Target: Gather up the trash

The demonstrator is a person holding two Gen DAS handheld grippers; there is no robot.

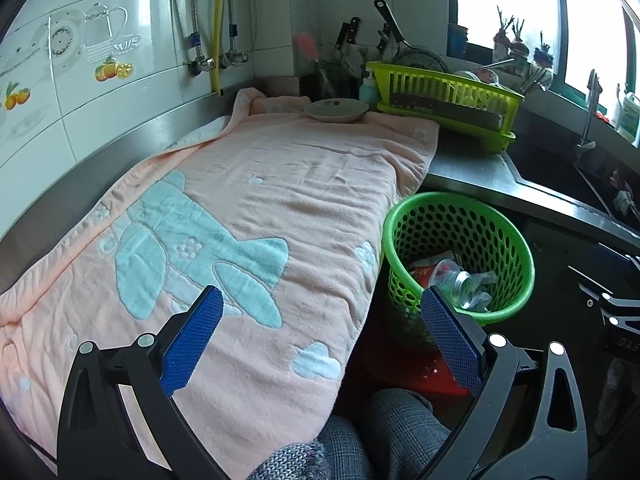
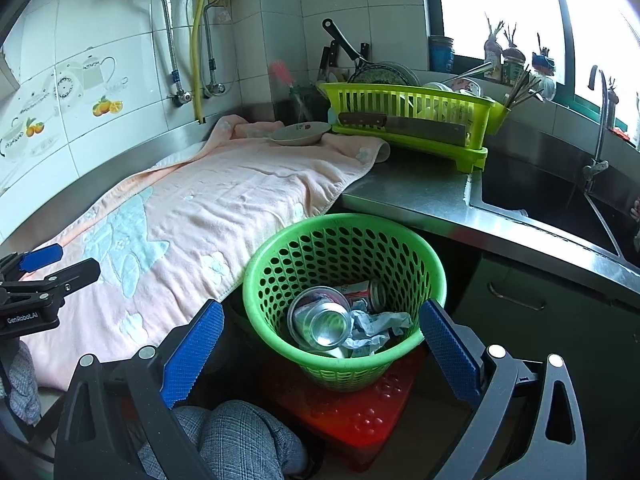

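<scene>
A green perforated basket stands on a red stool beside the counter; it also shows in the left wrist view. Inside lie a crushed metal can, crumpled paper and other wrappers. My right gripper is open and empty, its blue pads either side of the basket's near rim. My left gripper is open and empty above the near edge of a pink towel. The left gripper also shows at the left edge of the right wrist view.
A plate sits at the towel's far end. A lime dish rack with a cleaver and pans stands behind. A steel sink with a tap is at the right. The person's knee is below.
</scene>
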